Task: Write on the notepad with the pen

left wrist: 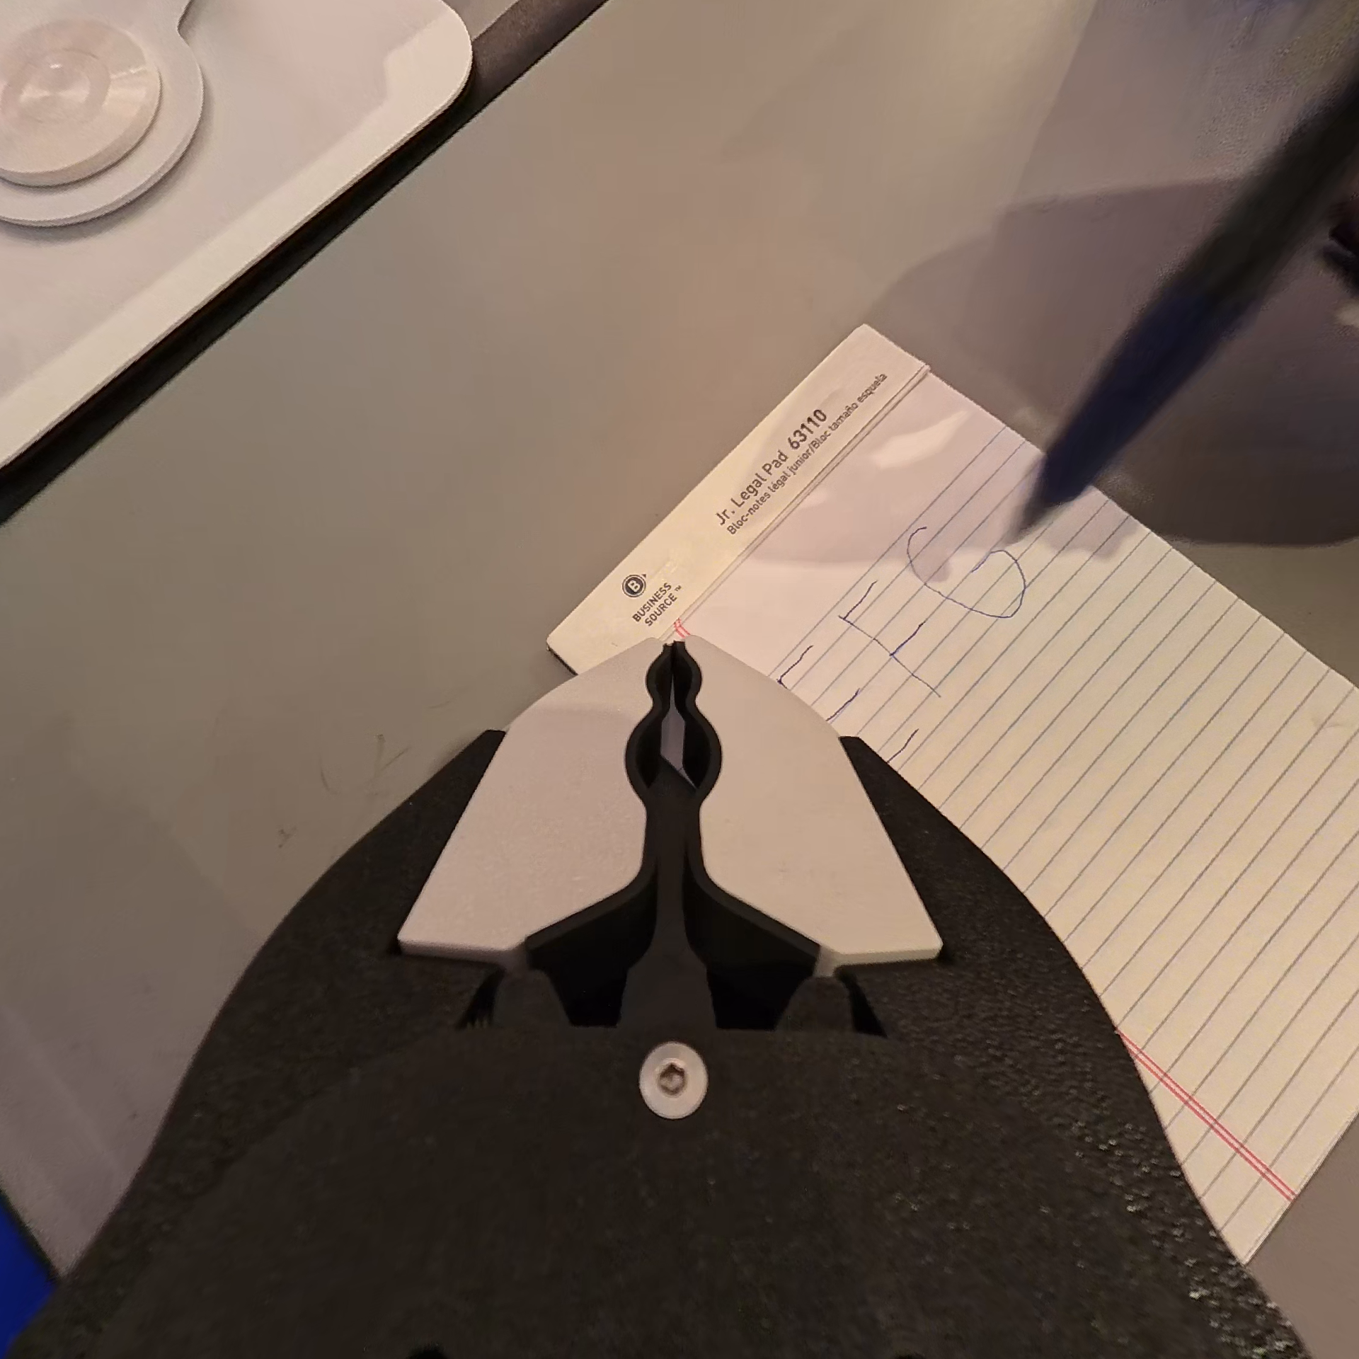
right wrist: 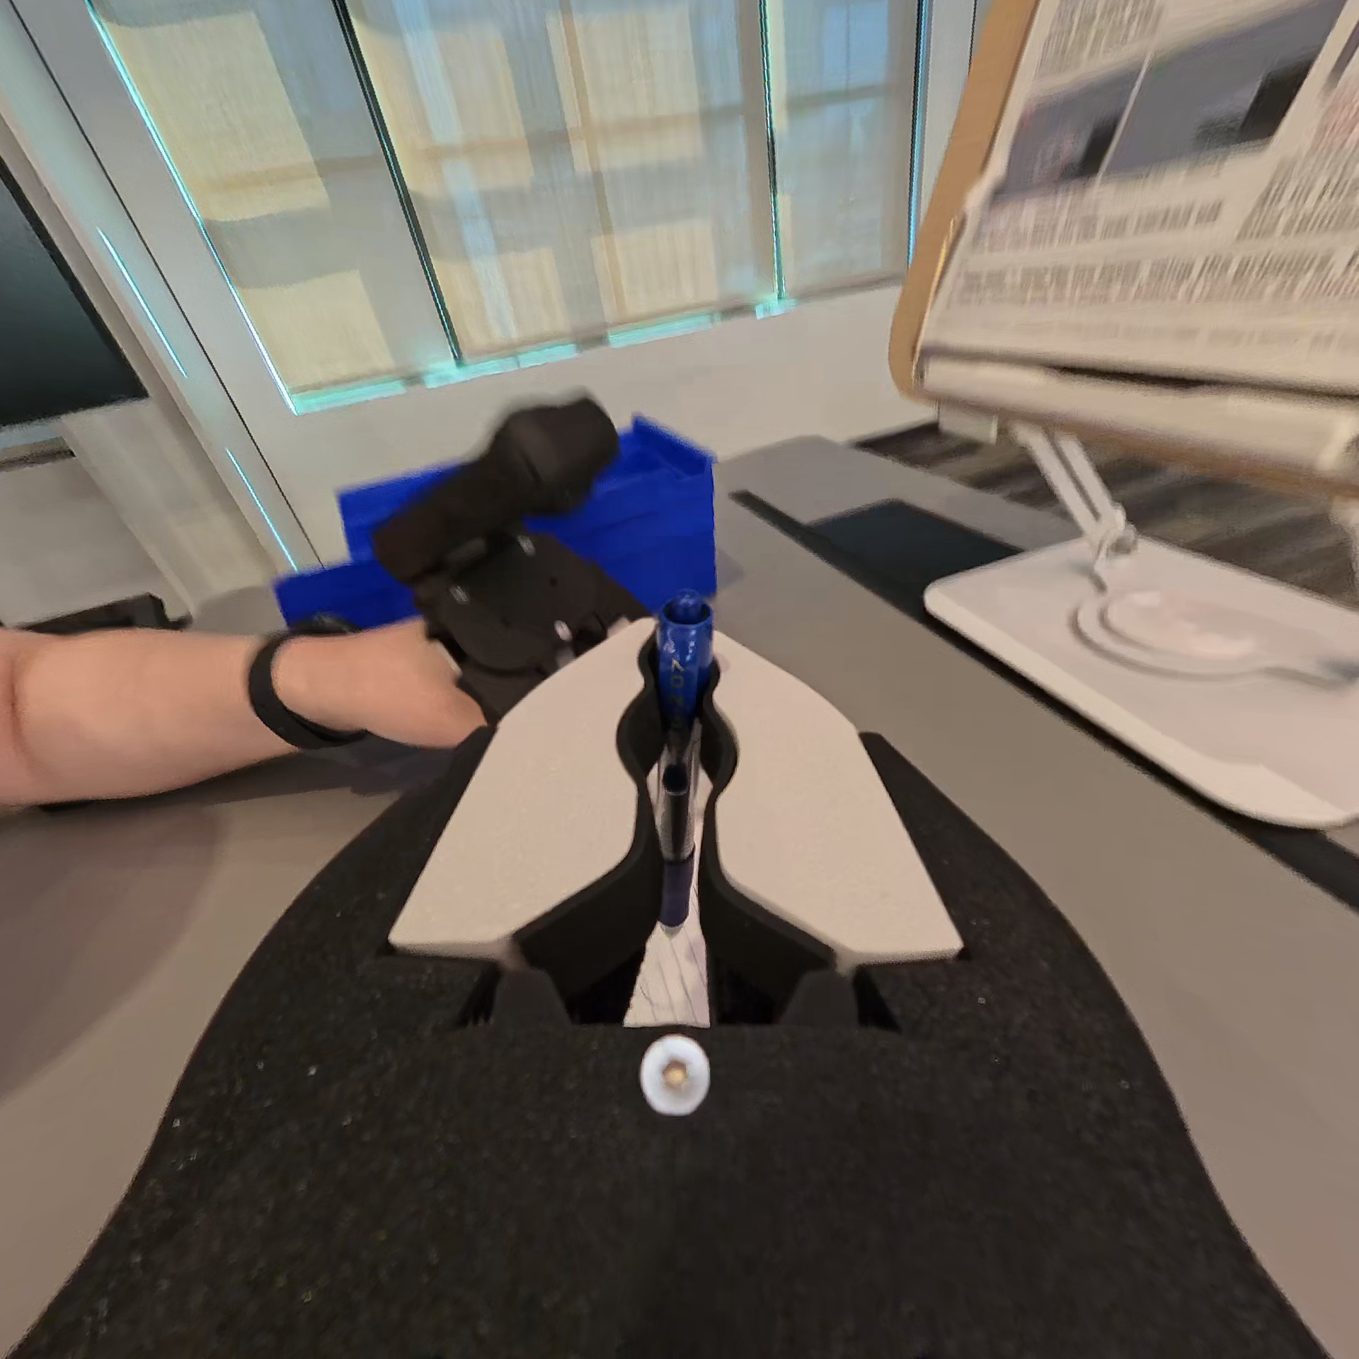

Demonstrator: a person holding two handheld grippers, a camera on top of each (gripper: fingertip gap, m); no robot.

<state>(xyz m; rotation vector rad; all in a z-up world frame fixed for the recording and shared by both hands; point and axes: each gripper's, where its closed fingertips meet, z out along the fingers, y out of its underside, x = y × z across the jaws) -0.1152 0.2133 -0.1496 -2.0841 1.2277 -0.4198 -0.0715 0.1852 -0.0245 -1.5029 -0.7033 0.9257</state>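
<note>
A white lined notepad (left wrist: 1029,772) lies on the grey table, with several blue handwritten letters near its top. My left gripper (left wrist: 674,647) is shut and empty, its tips resting at the pad's top left corner. The blue pen (left wrist: 1147,382) comes down blurred from the upper right, its tip on or just above the paper right of the last letter. In the right wrist view my right gripper (right wrist: 680,654) is shut on the blue pen (right wrist: 680,662), which stands upright between the fingers, cap end up. A strip of the pad (right wrist: 673,985) shows below it.
A white stand base (left wrist: 147,184) sits at the table's far left; in the right wrist view this stand (right wrist: 1147,662) holds up a printed page (right wrist: 1147,184). A person's forearm (right wrist: 147,706) holds the other gripper (right wrist: 515,588). A blue bin (right wrist: 647,515) stands behind. Left tips to right tips: about 15 centimetres.
</note>
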